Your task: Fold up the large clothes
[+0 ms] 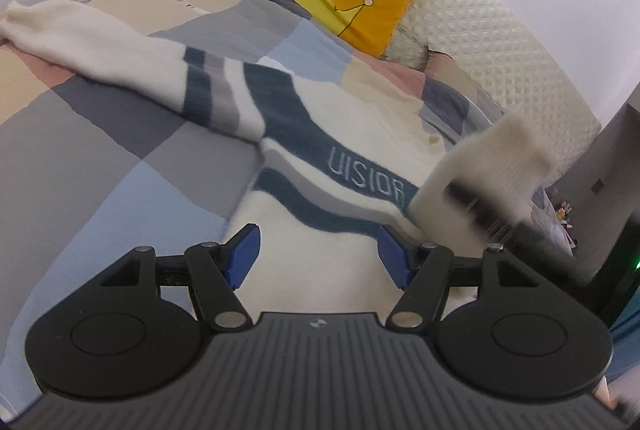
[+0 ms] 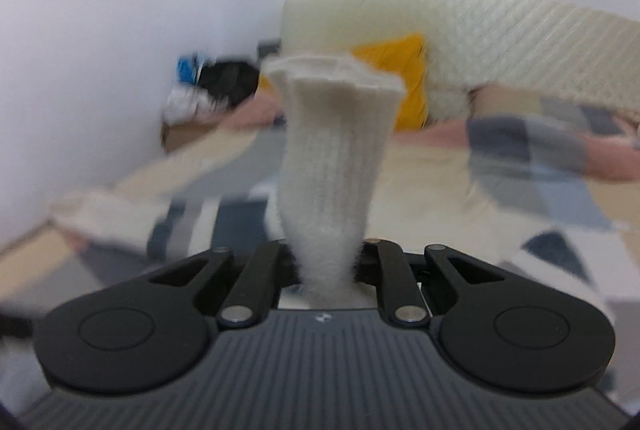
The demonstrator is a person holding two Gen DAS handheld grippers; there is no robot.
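Folding a sleeve inward: the right claw (image 2: pixel 326 262) grips the sweater (image 1: pixel 328 133) cuff (image 2: pixel 336 133) at frame centre; the left claw (image 1: pixel 318 256), open, hovers over the body spread mid-frame on the bed (image 1: pixel 100 149); next, probably lay the cuff across the chest.

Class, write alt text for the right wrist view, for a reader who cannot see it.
The right gripper is shut on a cream knitted sleeve cuff, which sticks up in front of the camera. Behind it, blurred, lie the striped sweater on a patchwork bedspread, a yellow pillow and a quilted headboard.
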